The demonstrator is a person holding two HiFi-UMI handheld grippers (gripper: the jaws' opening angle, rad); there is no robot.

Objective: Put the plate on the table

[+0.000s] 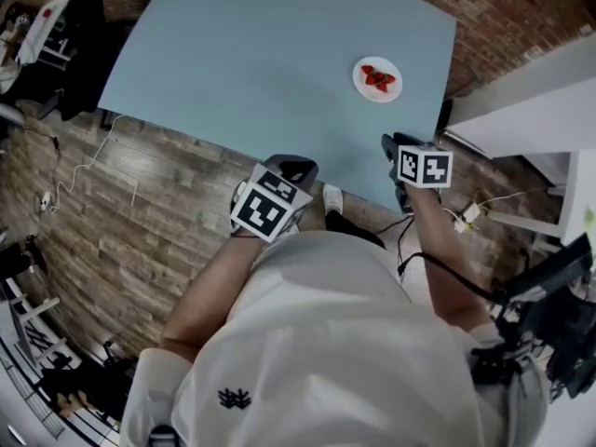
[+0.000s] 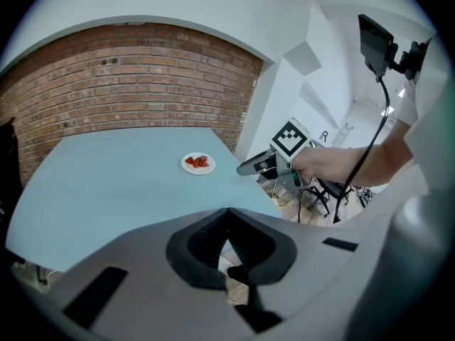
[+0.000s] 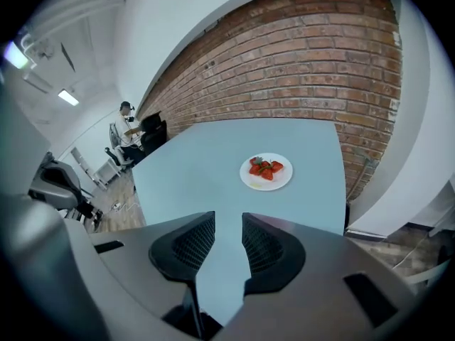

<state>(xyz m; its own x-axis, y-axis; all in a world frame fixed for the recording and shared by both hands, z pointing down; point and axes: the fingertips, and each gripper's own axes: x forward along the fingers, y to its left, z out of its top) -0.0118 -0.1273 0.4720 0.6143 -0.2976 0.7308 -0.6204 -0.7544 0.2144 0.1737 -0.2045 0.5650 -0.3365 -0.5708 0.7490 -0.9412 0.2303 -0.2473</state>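
Ahead of the right hand-held gripper (image 3: 227,222), well apart from it, on the pale blue surface (image 3: 213,162): one white plate (image 3: 266,171) bearing strawberries (image 3: 266,168). The right jaws stood slightly apart, holding nothing. Left hand-held gripper (image 2: 227,215): jaws together, empty, plate likewise well ahead.

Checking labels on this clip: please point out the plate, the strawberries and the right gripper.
plate (image 3: 266,185), right gripper view, bare white rim nearest the camera.
strawberries (image 3: 266,168), right gripper view, middle of the red pile.
right gripper (image 3: 228,220), right gripper view, gap midway between its parted fingertips.
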